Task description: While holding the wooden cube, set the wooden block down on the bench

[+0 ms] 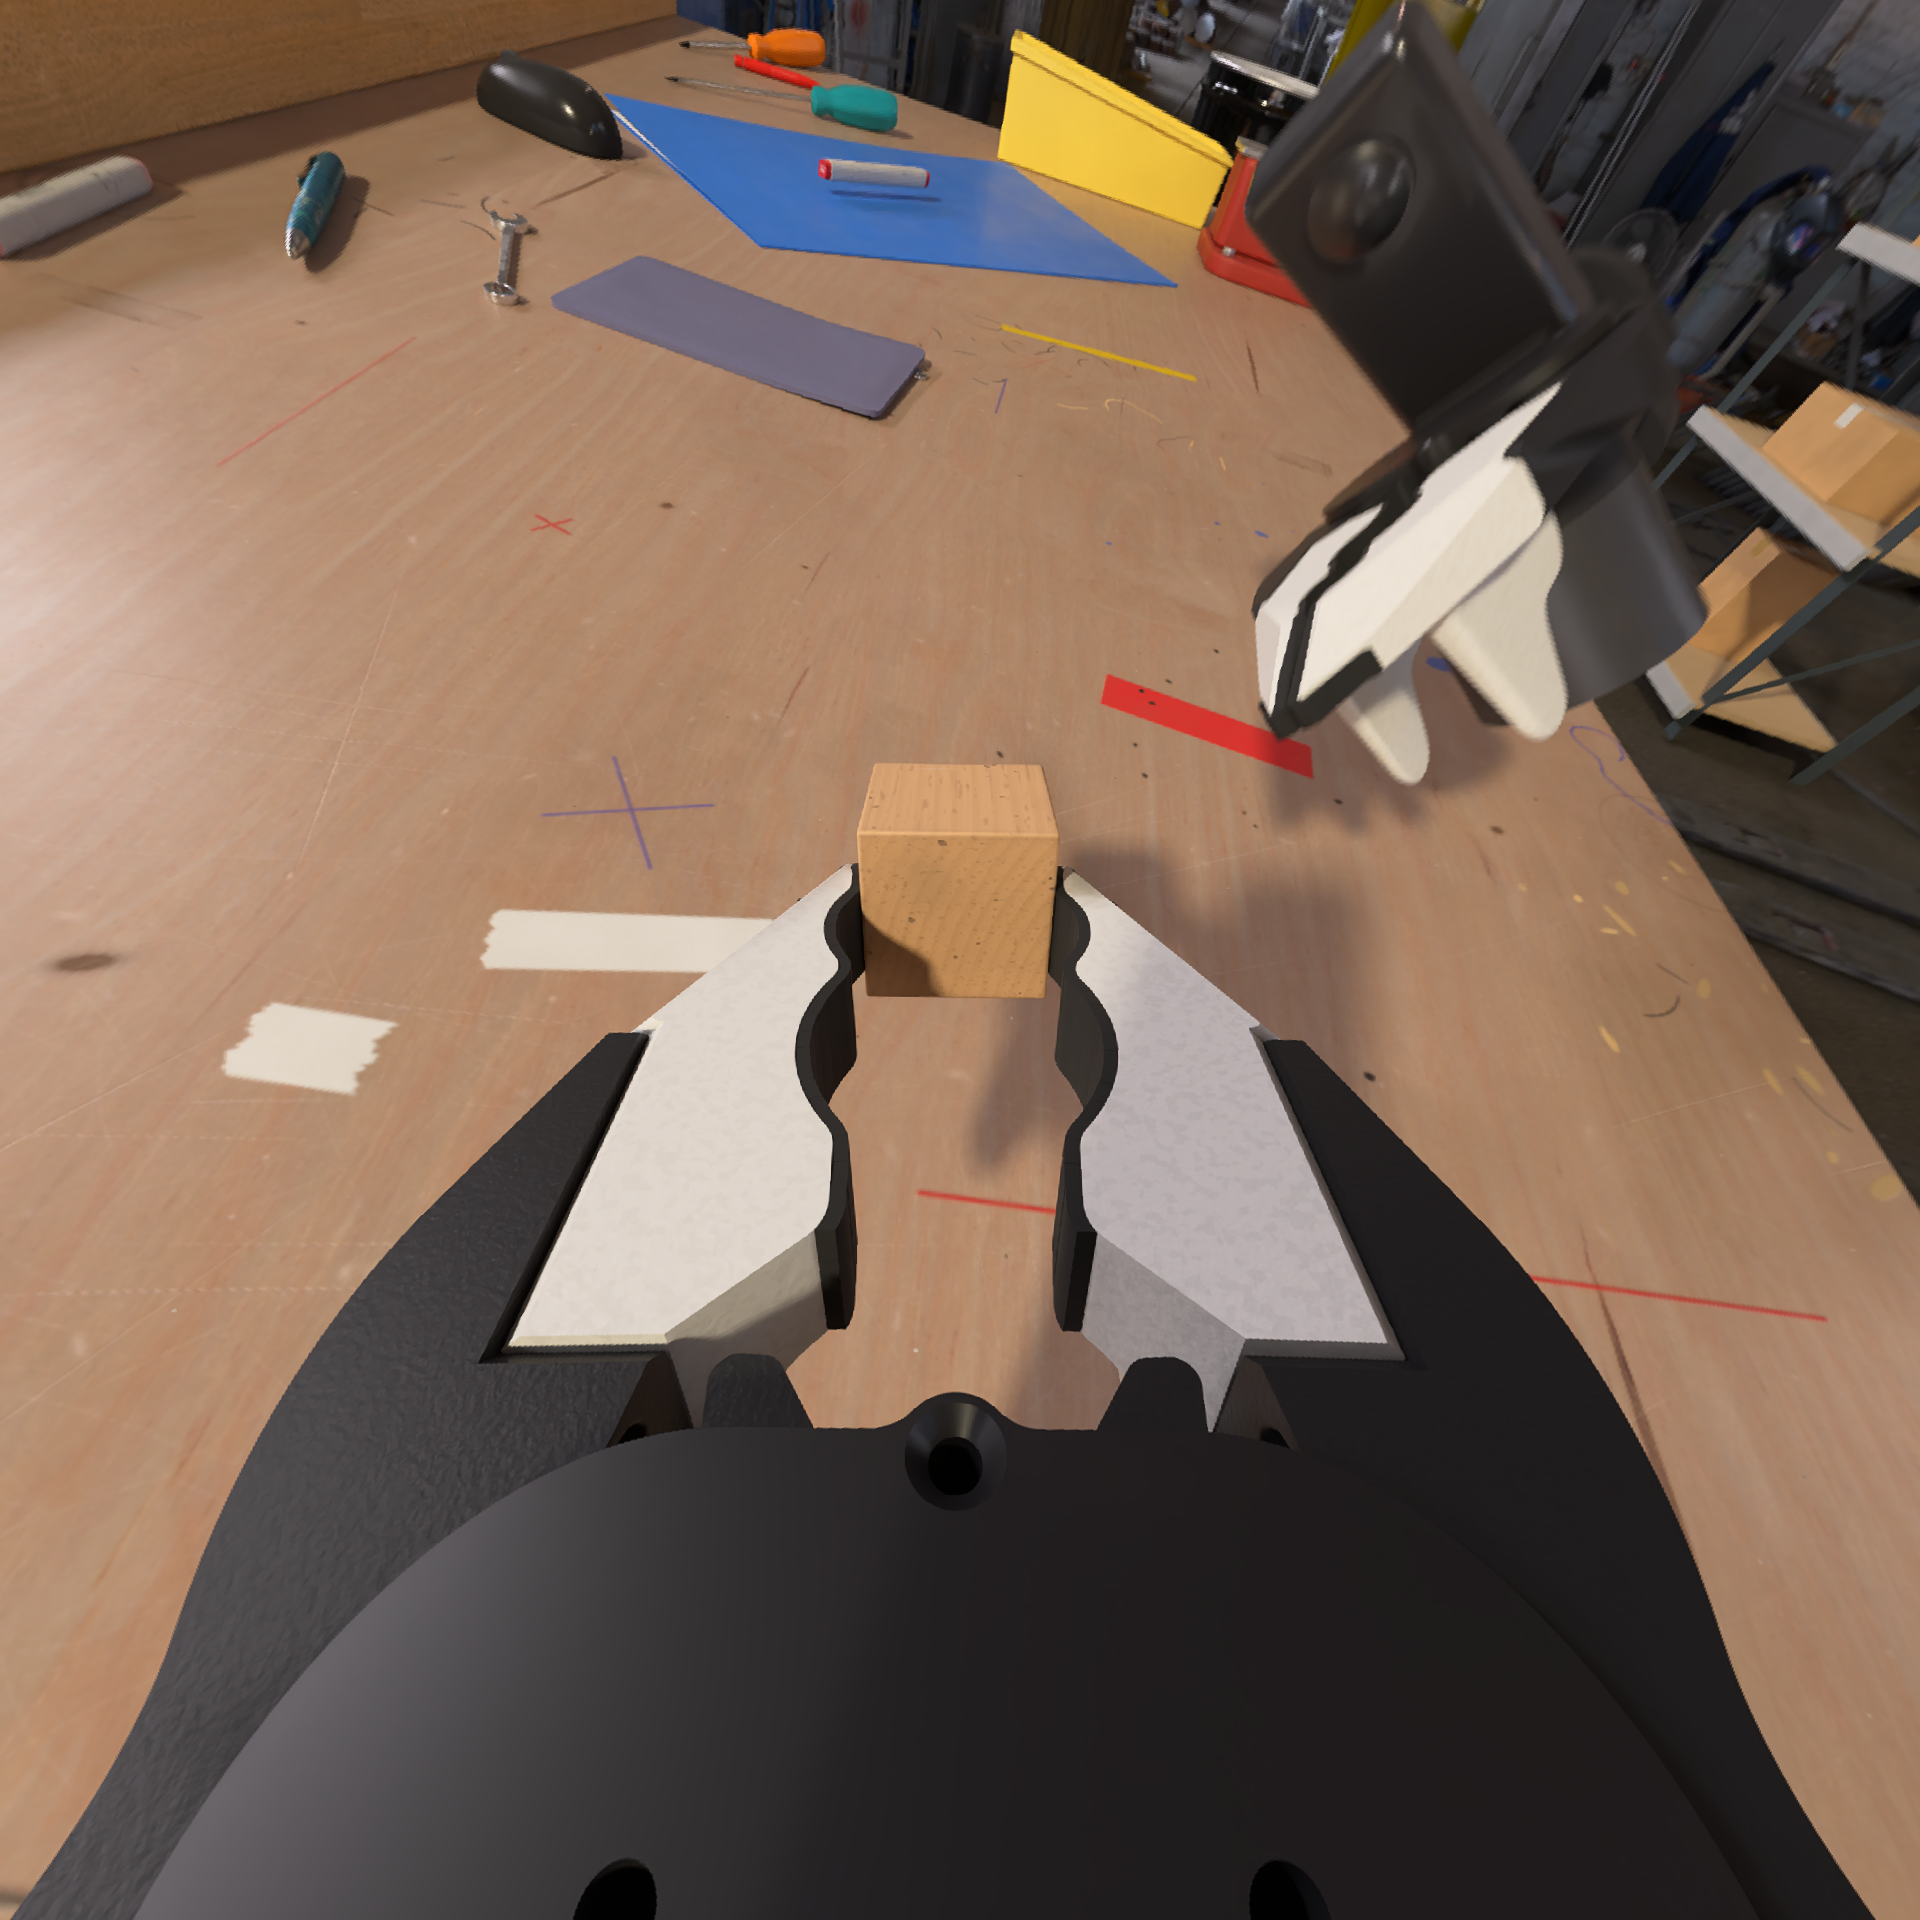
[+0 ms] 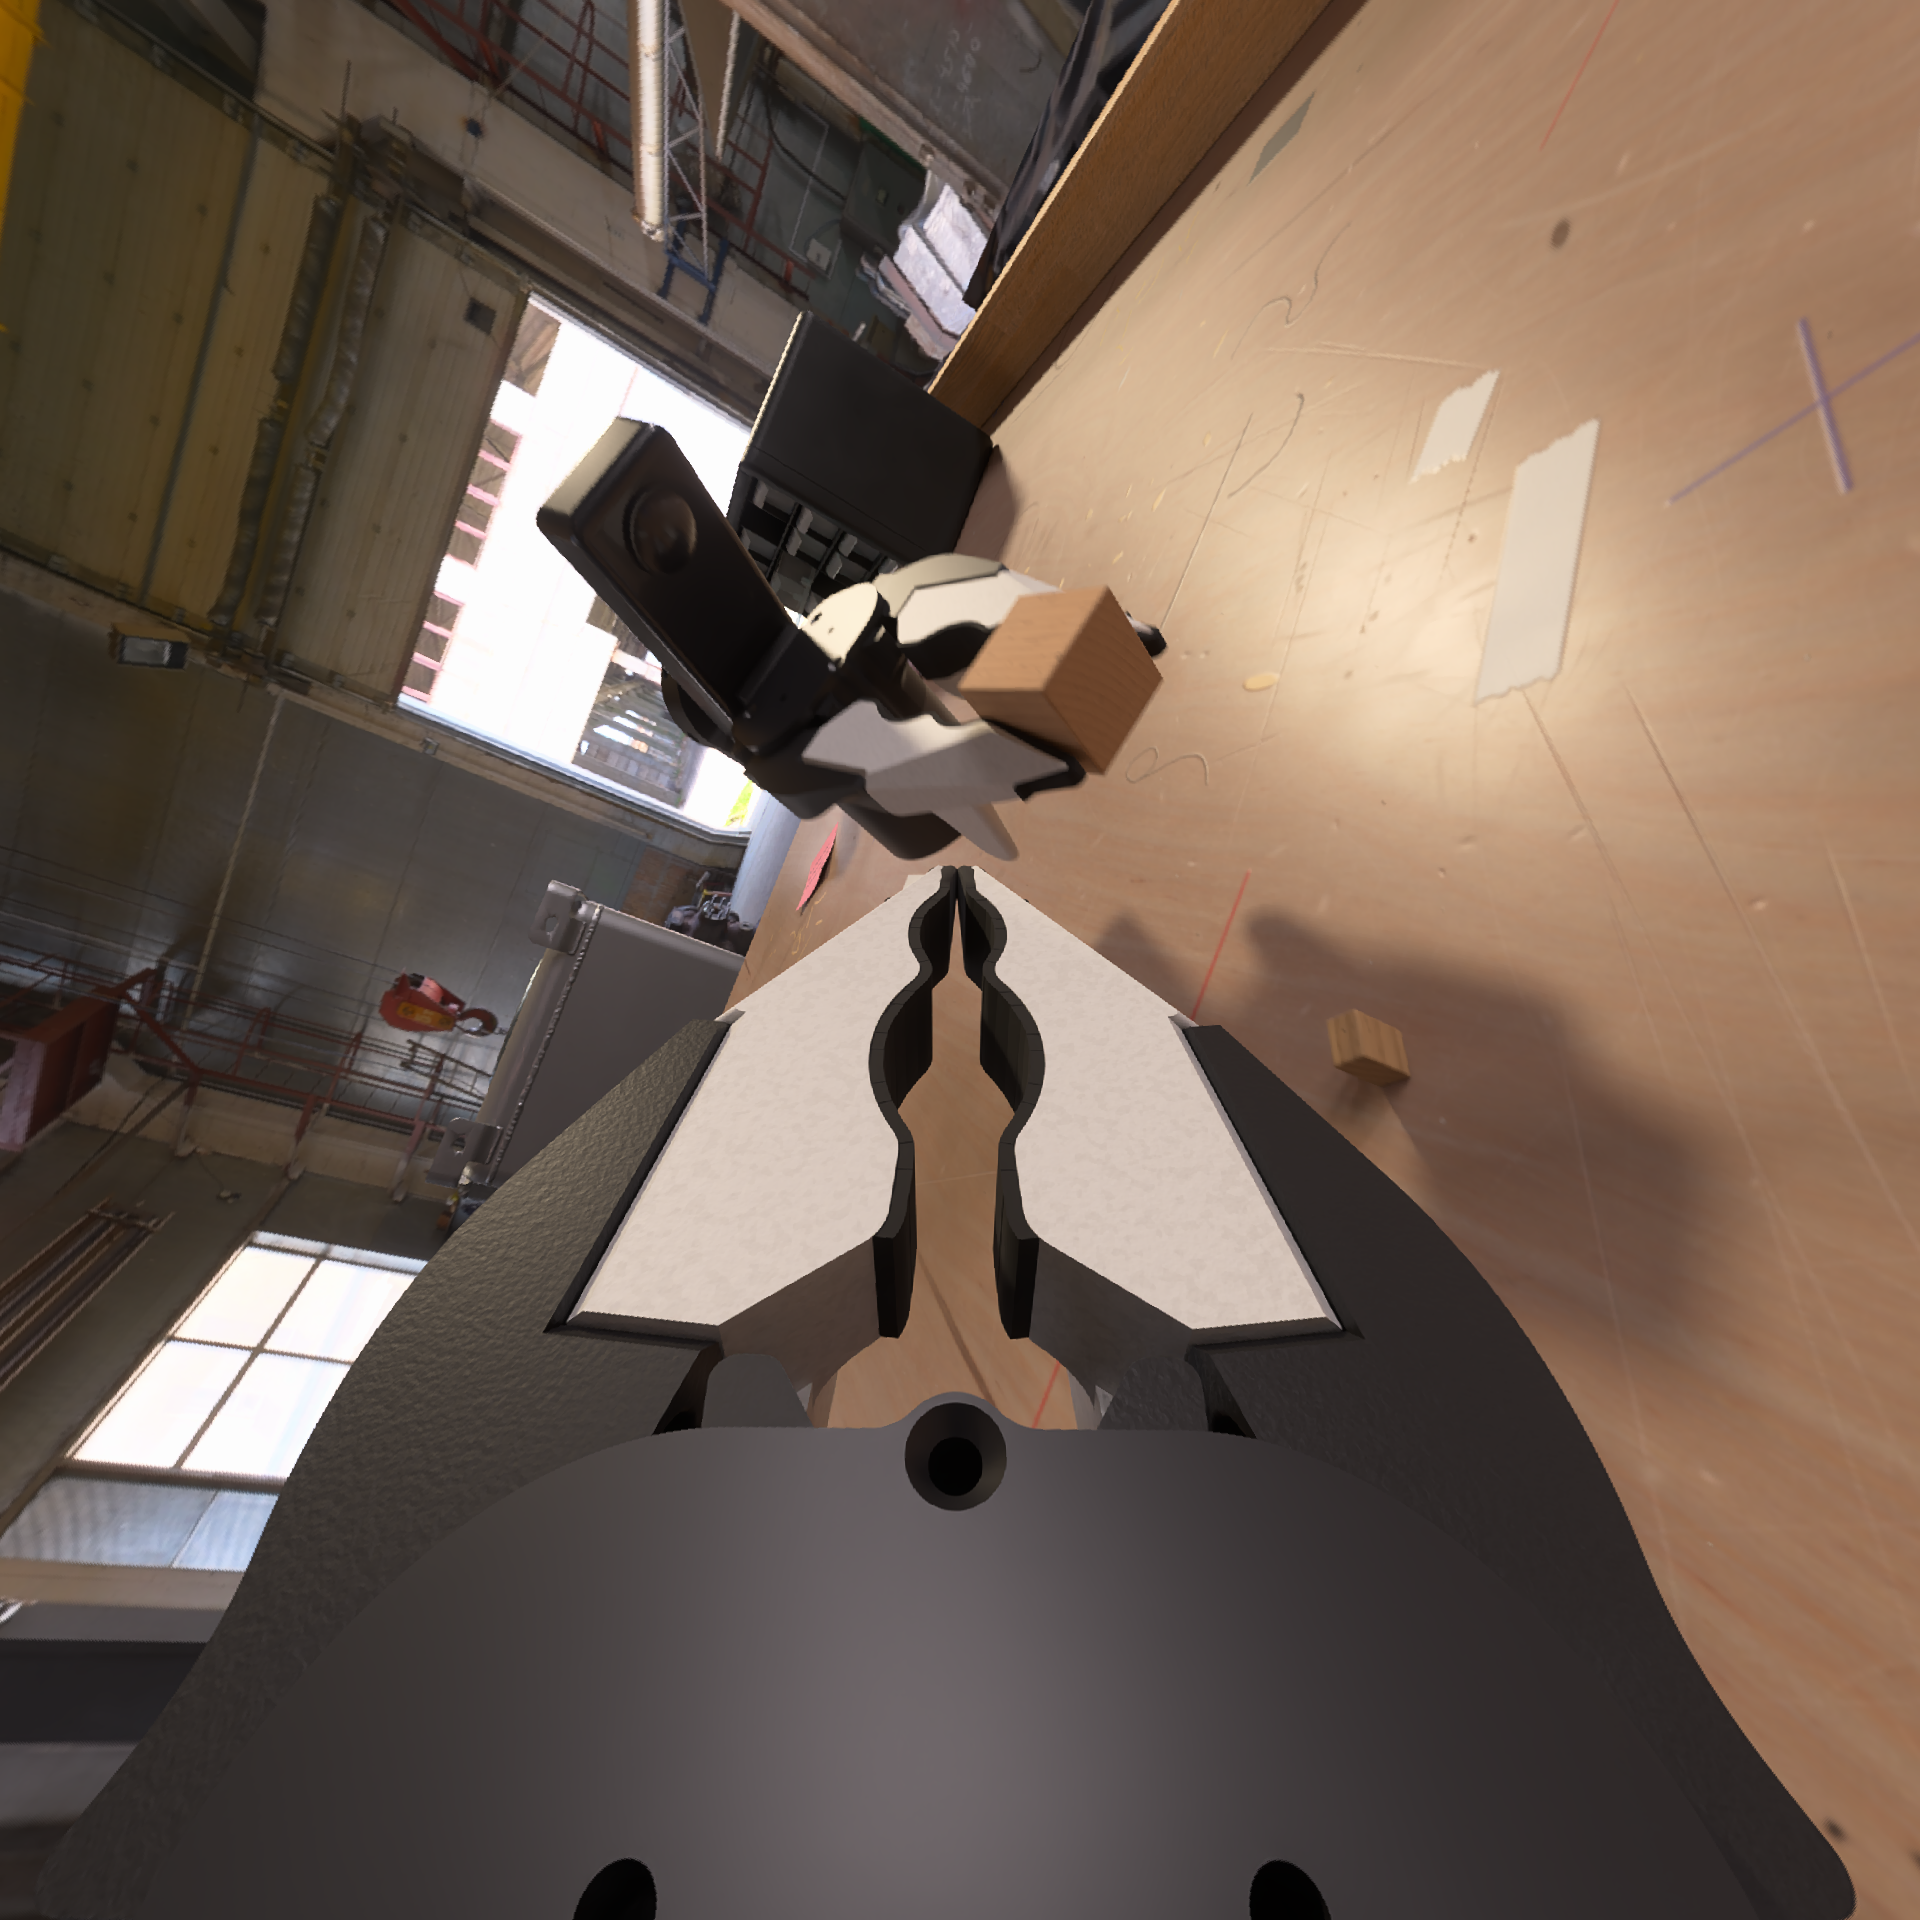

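My left gripper (image 1: pixel 956 883) is shut on the wooden cube (image 1: pixel 956 883), a light beech cube held at the fingertips above the bench (image 1: pixel 520 644). It also shows in the right wrist view (image 2: pixel 1039 717), gripping the cube (image 2: pixel 1070 675). My right gripper (image 2: pixel 956 878) is shut and empty, with its fingertips touching. In the left wrist view it (image 1: pixel 1288 717) hangs at the right, tips down near a red tape strip (image 1: pixel 1205 722). The small wooden block (image 2: pixel 1369 1047) lies on the bench (image 2: pixel 1558 1351), apart from both grippers. It does not show in the left wrist view.
At the back lie a blue mat (image 1: pixel 935 208) with a marker (image 1: pixel 873 172), a yellow bin (image 1: pixel 1112 156), screwdrivers (image 1: pixel 852 104), a grey pad (image 1: pixel 738 332), a wrench (image 1: pixel 506 255) and a black case (image 1: pixel 551 104). A black drawer box (image 2: pixel 862 468) stands by the bench wall. The bench edge (image 1: pixel 1714 831) runs along the right.
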